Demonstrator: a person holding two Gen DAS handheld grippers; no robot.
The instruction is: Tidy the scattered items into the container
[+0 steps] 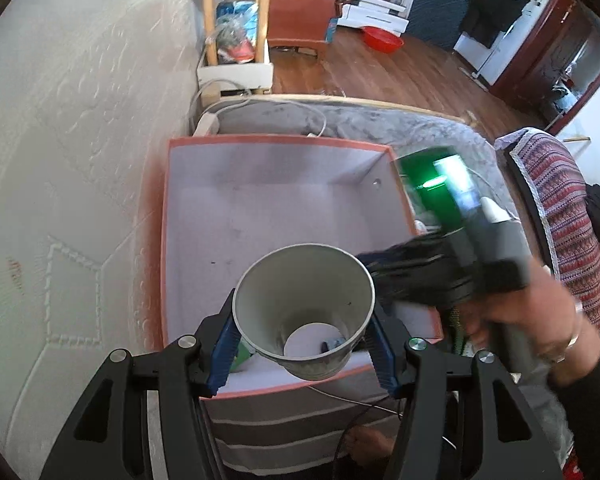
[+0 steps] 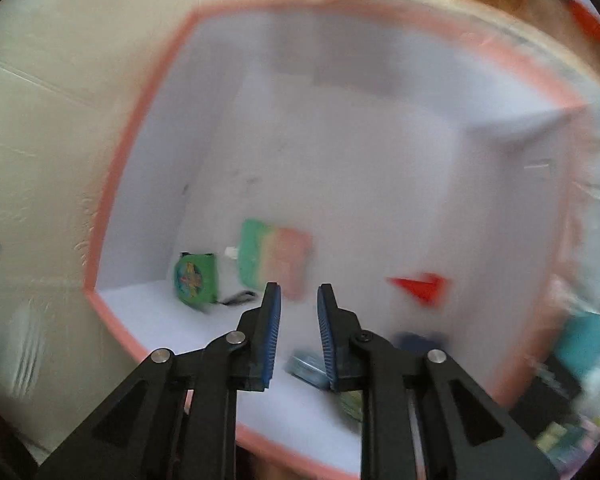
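Observation:
My left gripper (image 1: 303,340) is shut on a grey paper cup (image 1: 304,308), held mouth-up over the near end of the pink-rimmed white box (image 1: 260,142). The right gripper's body (image 1: 480,248) crosses the box's right wall, held by a hand. In the blurred right wrist view my right gripper (image 2: 298,300) is open and empty above the box (image 2: 140,120). Inside lie a green pouch (image 2: 196,278), a green-pink packet (image 2: 274,256), a red piece (image 2: 420,286) and a small teal item (image 2: 306,368).
The box sits on a grey bed cover (image 1: 340,120) against a white textured wall (image 1: 80,160). A patterned cushion (image 1: 556,200) lies to the right. Cables (image 1: 360,404) run below the box's near edge. Wooden floor and furniture lie beyond.

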